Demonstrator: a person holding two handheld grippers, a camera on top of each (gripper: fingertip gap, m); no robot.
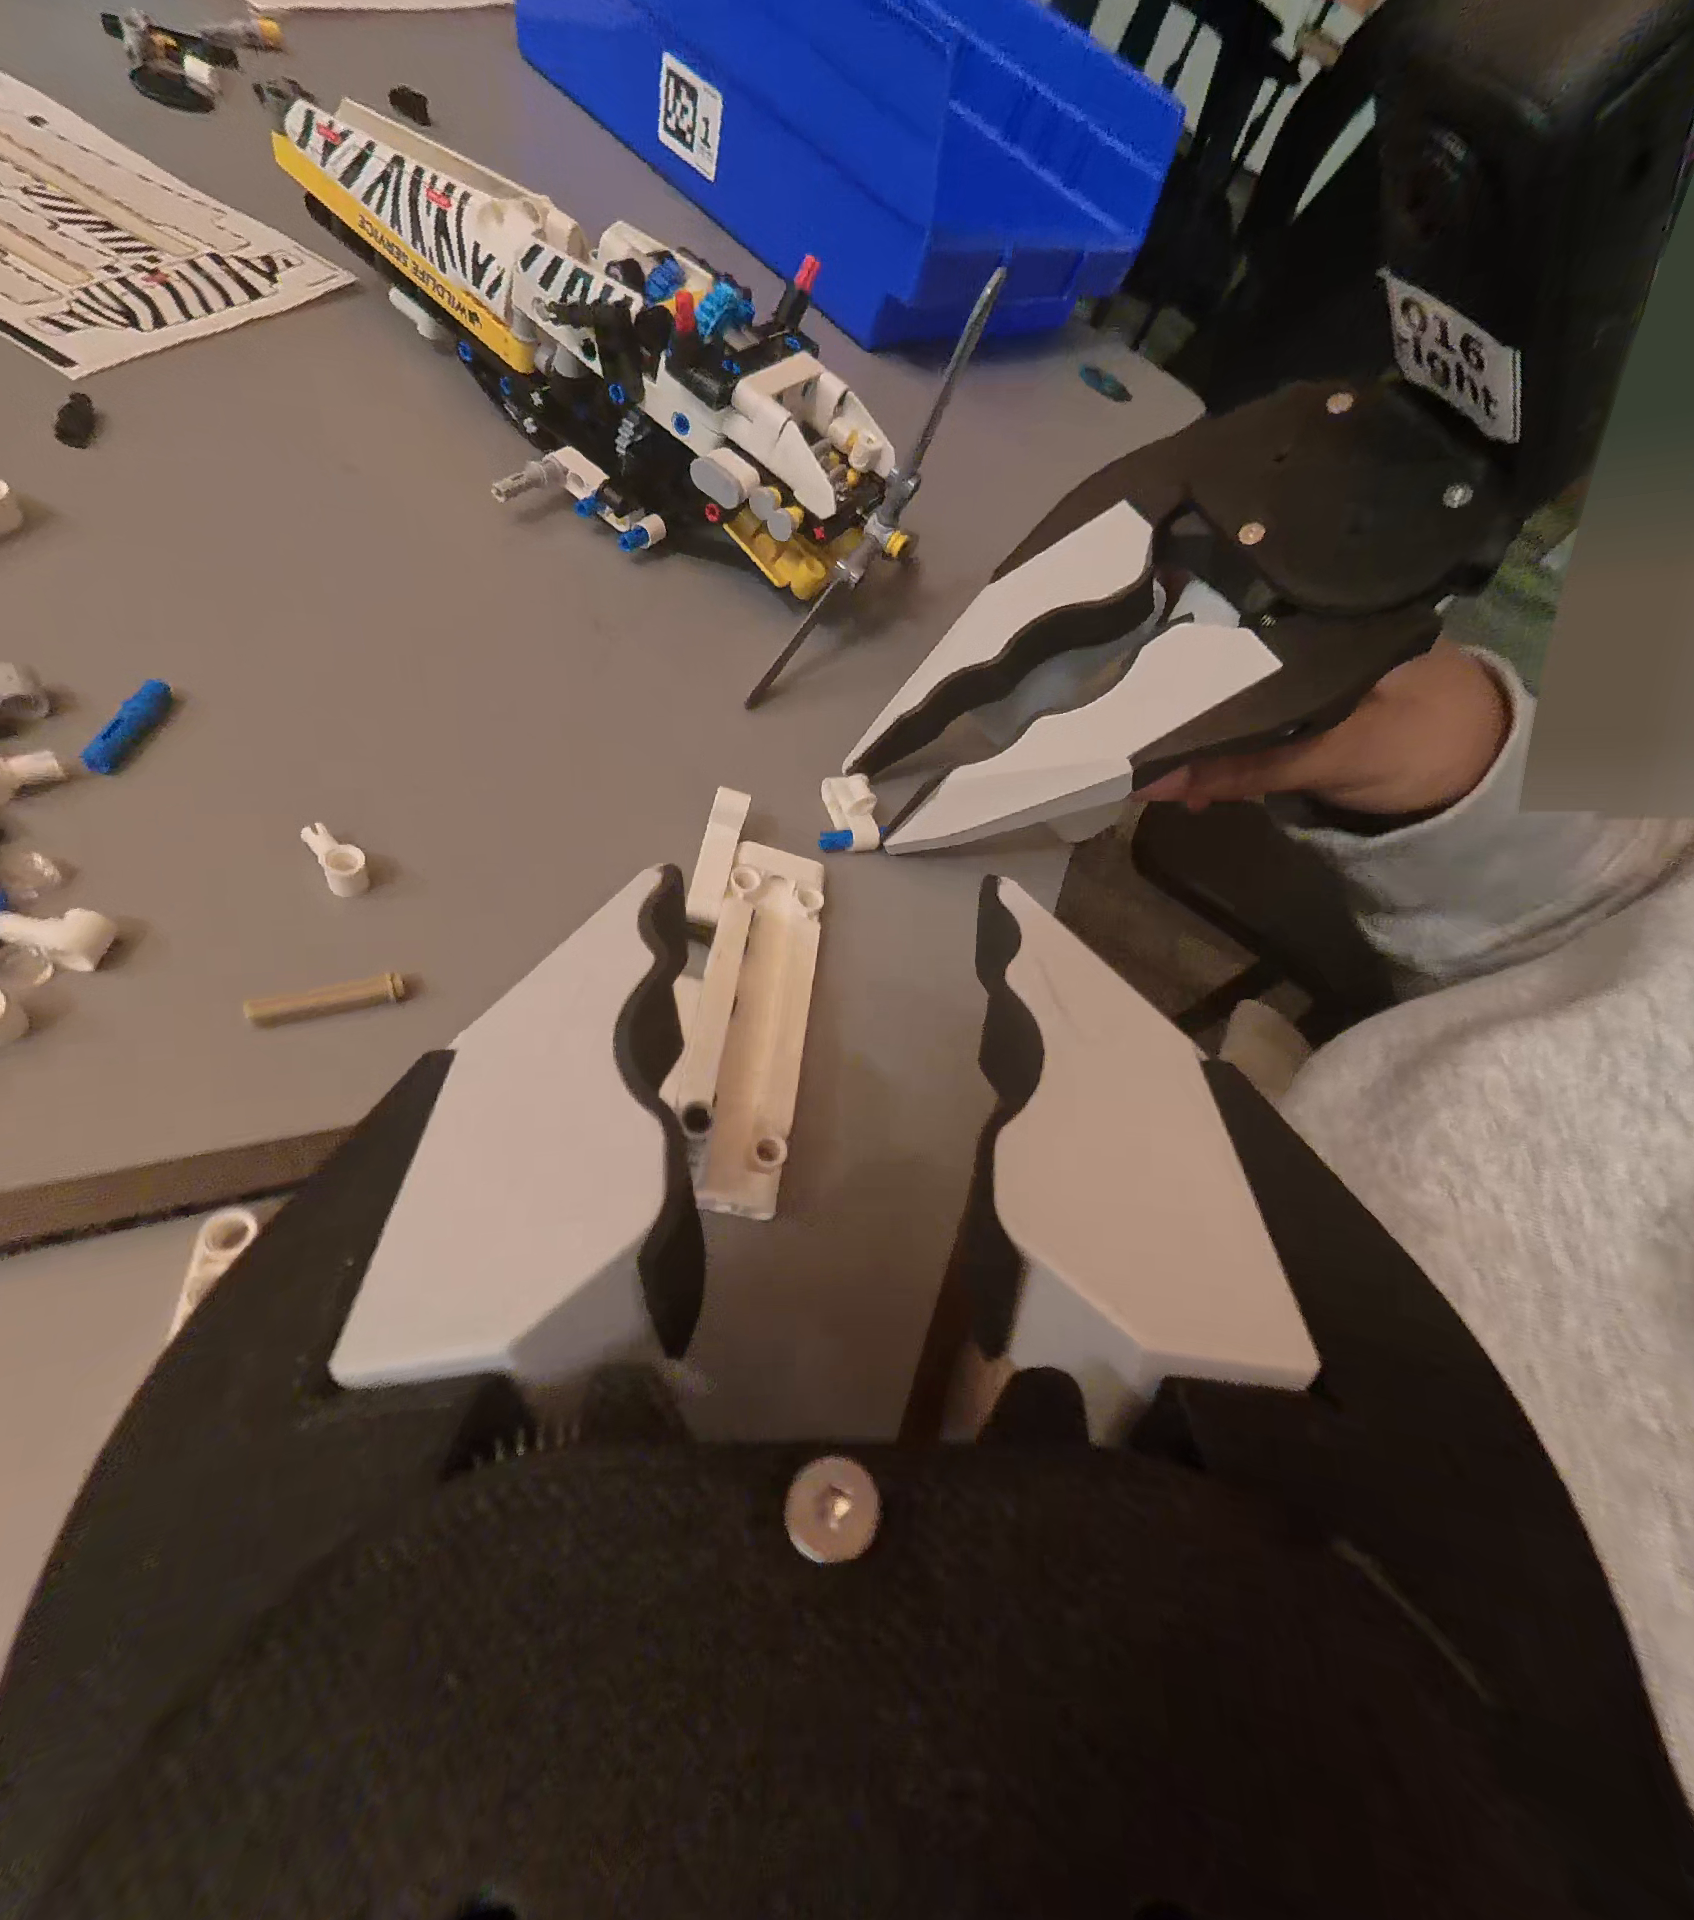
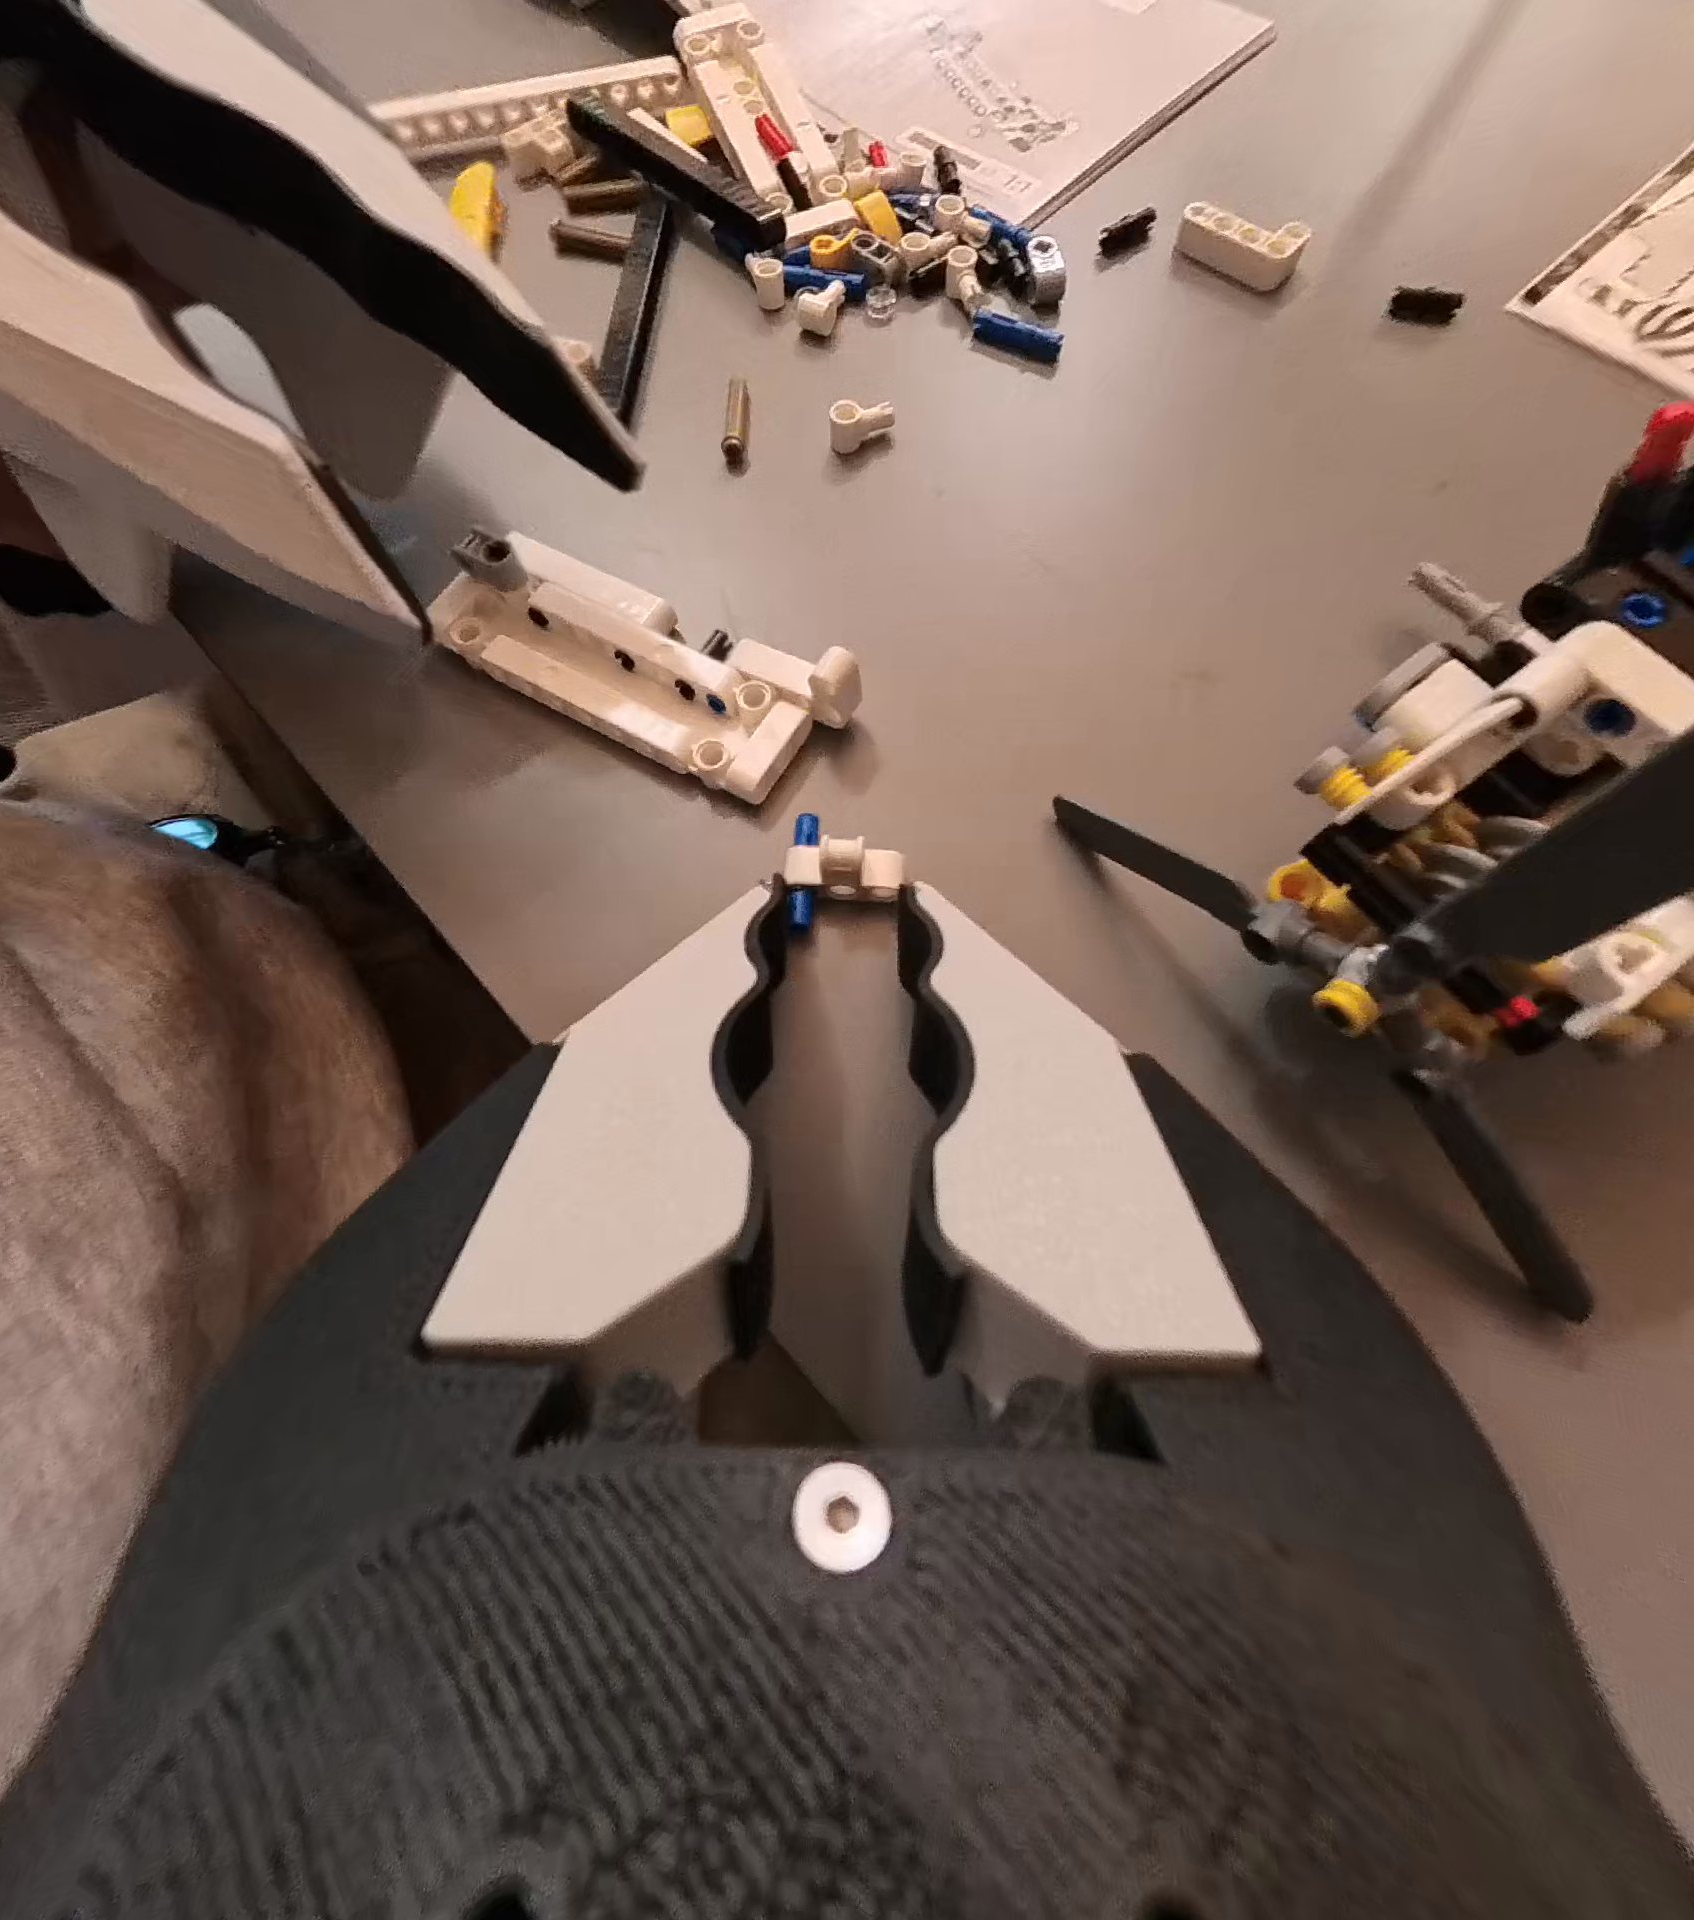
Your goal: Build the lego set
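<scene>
Pinching a small white plastic connector with a blue pin [image 2: 835, 871] at its very fingertips, the right gripper [image 2: 841, 894] hovered low over the grey worktop [image 2: 1082, 582]. The piece lay crosswise to the fingers, its blue pin poking out to one side. Just ahead, near the worktop's front edge, lay the flat white beam-and-panel subassembly [image 2: 645, 691], its long axis running slantwise across the right gripper's line of reach. The left gripper [image 1: 822, 894], fingers spread wide and holding nothing, straddled the near end of that subassembly [image 1: 755, 1029], so it was the closer hand for steadying it. The connector likely had to turn to meet one of the holes. Farther toward the back edge rested the zebra-striped white, black and yellow model aircraft [image 1: 614, 353], and a loose pile of small bricks [image 2: 884, 229].
</scene>
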